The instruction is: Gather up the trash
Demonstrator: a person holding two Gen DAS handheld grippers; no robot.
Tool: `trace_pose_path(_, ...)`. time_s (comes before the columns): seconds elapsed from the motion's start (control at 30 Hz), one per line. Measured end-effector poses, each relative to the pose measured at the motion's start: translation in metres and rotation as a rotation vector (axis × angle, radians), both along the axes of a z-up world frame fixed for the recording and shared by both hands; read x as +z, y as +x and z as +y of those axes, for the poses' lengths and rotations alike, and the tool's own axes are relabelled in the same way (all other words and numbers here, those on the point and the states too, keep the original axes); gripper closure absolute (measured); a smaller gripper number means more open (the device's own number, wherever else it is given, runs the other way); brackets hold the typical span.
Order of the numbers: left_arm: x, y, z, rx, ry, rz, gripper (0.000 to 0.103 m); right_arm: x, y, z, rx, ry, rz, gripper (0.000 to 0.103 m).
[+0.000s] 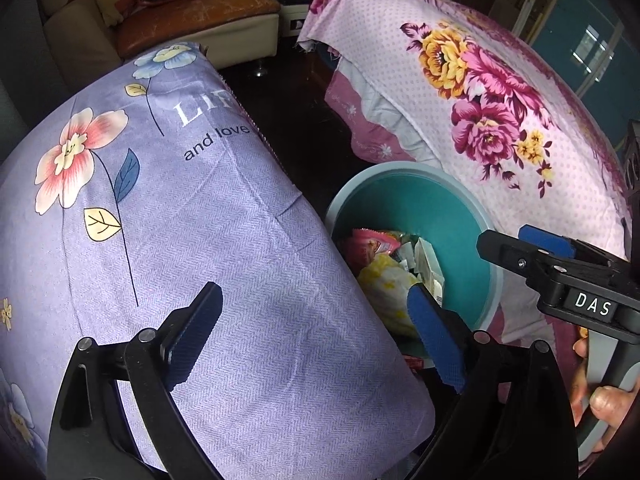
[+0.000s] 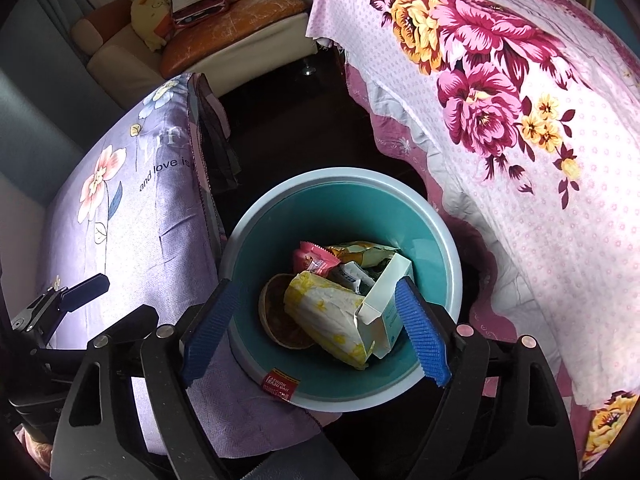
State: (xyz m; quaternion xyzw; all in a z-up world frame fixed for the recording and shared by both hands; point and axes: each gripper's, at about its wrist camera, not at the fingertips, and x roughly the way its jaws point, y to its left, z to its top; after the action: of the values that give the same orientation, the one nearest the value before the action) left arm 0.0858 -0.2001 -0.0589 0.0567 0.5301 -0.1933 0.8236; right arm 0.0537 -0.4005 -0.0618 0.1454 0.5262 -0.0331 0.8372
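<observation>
- Over the round teal plastic trash bin with the pale rim (image 2: 448, 248), the right gripper (image 2: 316, 332) hangs with its blue ribbed pads spread wide and nothing between them; the trash sits well below, inside the bin.
- Down in the bin: a white cardboard box with its flap open (image 2: 390, 300), a crumpled yellow-and-white wrapper (image 2: 324, 312), a pink snack packet (image 2: 314, 260), a yellow-green foil pouch (image 2: 360, 252) and a brown round disc (image 2: 276, 320) against the near wall.
- The white box leans on the wrapper, just under the right pad. It looks settled, so I'd judge the drop as done.
- Off to the side, the left gripper (image 1: 316, 336) is open too and carries nothing, hovering above the lilac flower-print cloth (image 1: 192, 248).
- To do this well: keep those jaws wide and lift straight up, so the right pad doesn't snag the box's raised flap and drag it back out.
- Watch the rim as well. The bin is wedged between the lilac cloth and the pink rose-print bedspread (image 2: 520, 160), and a sideways knock could tip it.
- No loose litter shows on either cloth from here, so the next piece needs a look further out.
</observation>
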Motion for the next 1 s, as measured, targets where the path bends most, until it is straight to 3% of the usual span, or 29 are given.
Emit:
trace_pose_path(0.4, 0.019, -0.011, 0.027, 0.047, -0.006, -0.032, 0.006, 0.022, -0.015, 0.026, 0.049, -0.066, 0.004, 0.007)
trace_pose_path(1.0, 0.034, -0.037, 0.062, 0.112, -0.014, -0.039, 0.004, 0.052, -0.051, 0.056, 0.098, -0.144, -0.047, 0.007)
